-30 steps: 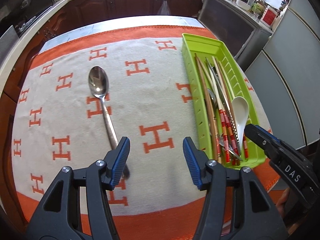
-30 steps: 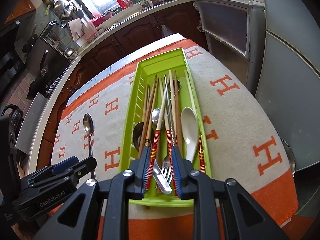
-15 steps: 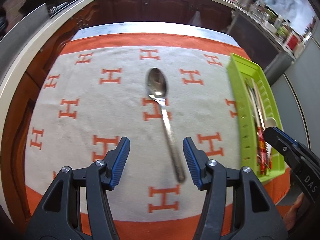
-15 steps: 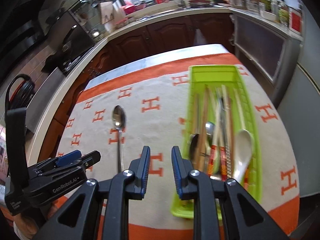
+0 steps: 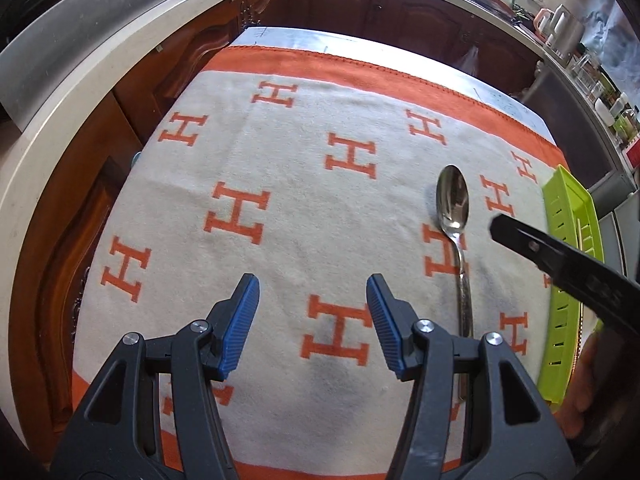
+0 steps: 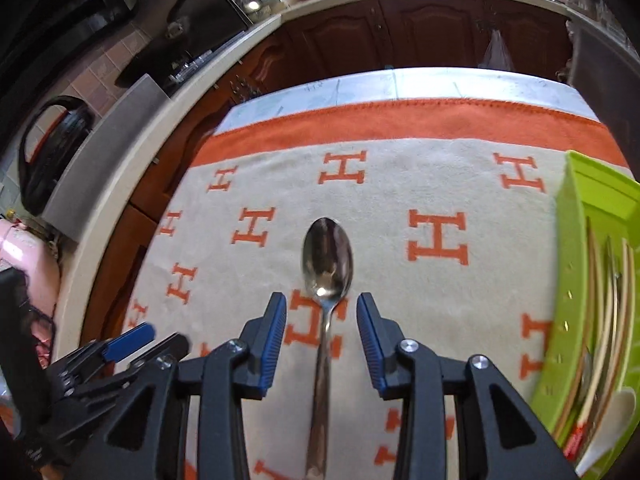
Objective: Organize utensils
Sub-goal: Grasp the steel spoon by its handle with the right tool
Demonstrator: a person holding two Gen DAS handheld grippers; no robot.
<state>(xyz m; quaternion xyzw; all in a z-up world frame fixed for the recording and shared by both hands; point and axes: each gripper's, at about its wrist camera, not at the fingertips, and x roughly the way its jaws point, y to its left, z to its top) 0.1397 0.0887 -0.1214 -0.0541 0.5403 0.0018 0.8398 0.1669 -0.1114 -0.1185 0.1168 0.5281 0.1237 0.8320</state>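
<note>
A steel spoon lies on the cream cloth with its bowl pointing away; its handle runs back between the open fingers of my right gripper, which hovers over it without touching. In the left wrist view the same spoon lies to the right of my left gripper, which is open over bare cloth and holds nothing. The green utensil tray sits at the right, holding chopsticks, metal cutlery and a white spoon. The right gripper's finger crosses in front of the tray.
The orange-bordered cloth with H marks covers the table. A curved counter with dark wooden cabinets wraps the left and far sides. A black bag sits on the counter at left. A person's hand shows at the lower right.
The right gripper swung left from over the tray to straddle the spoon and opened wider. The left gripper's view also shifted left, leaving the spoon at its right.
</note>
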